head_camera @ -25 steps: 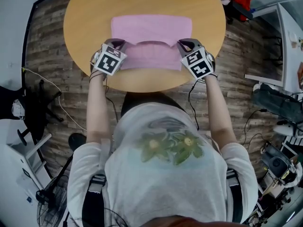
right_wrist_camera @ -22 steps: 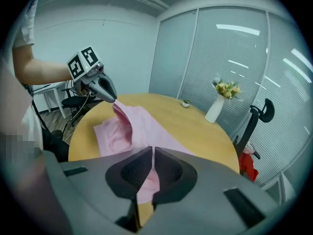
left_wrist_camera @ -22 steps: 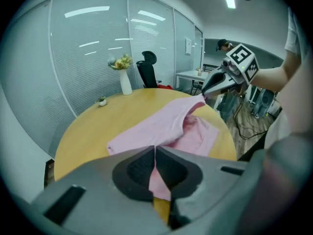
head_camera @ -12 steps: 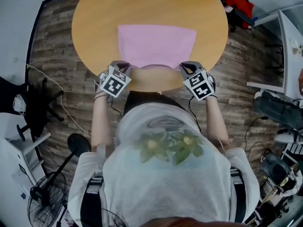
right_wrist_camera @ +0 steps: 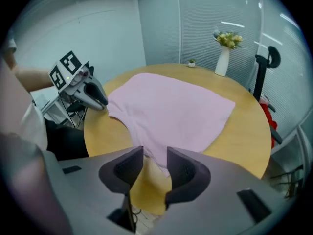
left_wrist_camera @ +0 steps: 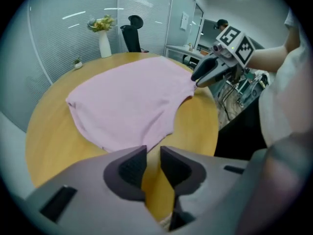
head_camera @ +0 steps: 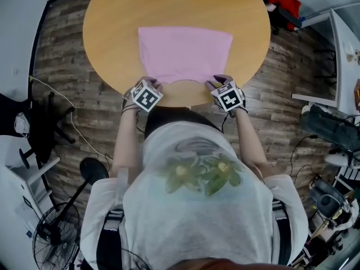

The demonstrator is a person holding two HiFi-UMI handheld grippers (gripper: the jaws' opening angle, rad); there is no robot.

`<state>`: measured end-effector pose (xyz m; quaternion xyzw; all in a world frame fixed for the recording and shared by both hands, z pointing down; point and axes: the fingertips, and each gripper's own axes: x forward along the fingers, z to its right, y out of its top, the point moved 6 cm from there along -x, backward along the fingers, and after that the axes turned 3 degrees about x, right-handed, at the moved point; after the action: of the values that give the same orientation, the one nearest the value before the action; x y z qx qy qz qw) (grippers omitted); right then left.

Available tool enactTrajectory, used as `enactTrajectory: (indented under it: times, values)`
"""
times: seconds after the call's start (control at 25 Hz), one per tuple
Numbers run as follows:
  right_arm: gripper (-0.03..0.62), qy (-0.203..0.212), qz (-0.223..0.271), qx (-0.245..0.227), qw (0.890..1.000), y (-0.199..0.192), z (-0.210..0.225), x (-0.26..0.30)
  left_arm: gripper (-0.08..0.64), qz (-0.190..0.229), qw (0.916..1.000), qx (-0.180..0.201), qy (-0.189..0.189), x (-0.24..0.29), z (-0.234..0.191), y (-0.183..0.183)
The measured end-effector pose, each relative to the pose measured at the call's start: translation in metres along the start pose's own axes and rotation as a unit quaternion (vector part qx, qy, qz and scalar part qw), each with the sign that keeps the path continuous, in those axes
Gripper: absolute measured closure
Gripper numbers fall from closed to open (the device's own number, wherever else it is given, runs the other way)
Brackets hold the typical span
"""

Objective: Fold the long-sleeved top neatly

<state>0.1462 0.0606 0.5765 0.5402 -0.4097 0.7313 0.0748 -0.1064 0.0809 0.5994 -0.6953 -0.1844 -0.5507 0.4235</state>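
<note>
Lowered left claw (head_camera: 152,84), right claw (head_camera: 214,82) just opening, top (head_camera: 185,52) between, sleeves hidden

The pale pink long-sleeved top (head_camera: 185,54) is soft, matt cloth with few creases, the round light-brown wooden table (head_camera: 112,16) has a smooth top with a faint sheen, the grey-brown plank floor (head_camera: 62,55) shows rough, weathered-looking wood grain, and the tall white vase (right_wrist_camera: 222,61) looks smooth and slightly glossy.
</note>
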Motion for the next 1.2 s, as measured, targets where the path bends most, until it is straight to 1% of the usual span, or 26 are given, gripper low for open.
enactTrajectory:
  times: [0.04, 0.12, 0.24, 0.28, 0.36, 0.48, 0.56, 0.64, 0.72, 0.84, 0.88, 0.92, 1.0, 1.08, 1.2]
  values:
    - [0.442, 0.003, 0.008, 0.016, 1.000, 0.002, 0.001, -0.006, 0.489, 0.011, 0.9999, -0.003, -0.006, -0.008, 0.001, 0.002]
    - [0.443, -0.004, 0.032, 0.041, 0.999, 0.005, 0.007, -0.018, 0.489, 0.042, 0.9989, -0.021, 0.001, -0.026, -0.005, 0.010]
    - [0.443, -0.031, 0.060, 0.063, 0.996, 0.011, 0.026, -0.025, 0.489, 0.090, 0.9934, -0.057, 0.041, -0.044, -0.032, 0.025]
    - [0.443, -0.043, 0.065, 0.067, 0.995, 0.014, 0.035, -0.024, 0.489, 0.100, 0.9912, -0.064, 0.058, -0.045, -0.043, 0.032]
    - [0.443, -0.067, 0.074, 0.071, 0.992, 0.024, 0.057, -0.022, 0.489, 0.111, 0.9877, -0.063, 0.091, -0.044, -0.067, 0.046]
    - [0.443, -0.082, 0.081, 0.088, 0.989, 0.042, 0.089, -0.009, 0.489, 0.109, 0.9850, -0.064, 0.118, -0.031, -0.097, 0.063]
    - [0.443, -0.080, 0.060, 0.105, 0.989, 0.042, 0.103, 0.006, 0.489, 0.087, 0.9845, -0.068, 0.136, -0.014, -0.111, 0.059]
    - [0.443, -0.076, 0.023, 0.119, 0.990, 0.033, 0.111, 0.023, 0.489, 0.058, 0.9840, -0.077, 0.150, 0.002, -0.122, 0.047]
    - [0.442, -0.068, 0.005, 0.132, 0.989, 0.027, 0.117, 0.034, 0.489, 0.052, 0.9832, -0.095, 0.147, 0.012, -0.127, 0.038]
    - [0.442, -0.051, 0.020, 0.156, 0.986, 0.024, 0.120, 0.036, 0.489, 0.070, 0.9800, -0.127, 0.136, 0.013, -0.130, 0.034]
    - [0.442, -0.048, 0.027, 0.158, 0.986, 0.024, 0.120, 0.036, 0.489, 0.072, 0.9799, -0.131, 0.132, 0.013, -0.131, 0.034]
    - [0.442, -0.046, 0.032, 0.160, 0.986, 0.024, 0.120, 0.035, 0.489, 0.072, 0.9808, -0.129, 0.127, 0.012, -0.132, 0.034]
    - [0.442, -0.044, 0.026, 0.170, 0.984, 0.022, 0.118, 0.034, 0.485, 0.064, 0.9850, -0.105, 0.121, 0.014, -0.137, 0.037]
    - [0.442, -0.036, 0.002, 0.192, 0.981, 0.021, 0.110, 0.034, 0.479, 0.046, 0.9884, -0.069, 0.127, 0.017, -0.151, 0.043]
    - [0.442, -0.012, -0.021, 0.226, 0.974, 0.020, 0.089, 0.034, 0.477, 0.016, 0.9890, -0.023, 0.145, 0.025, -0.181, 0.060]
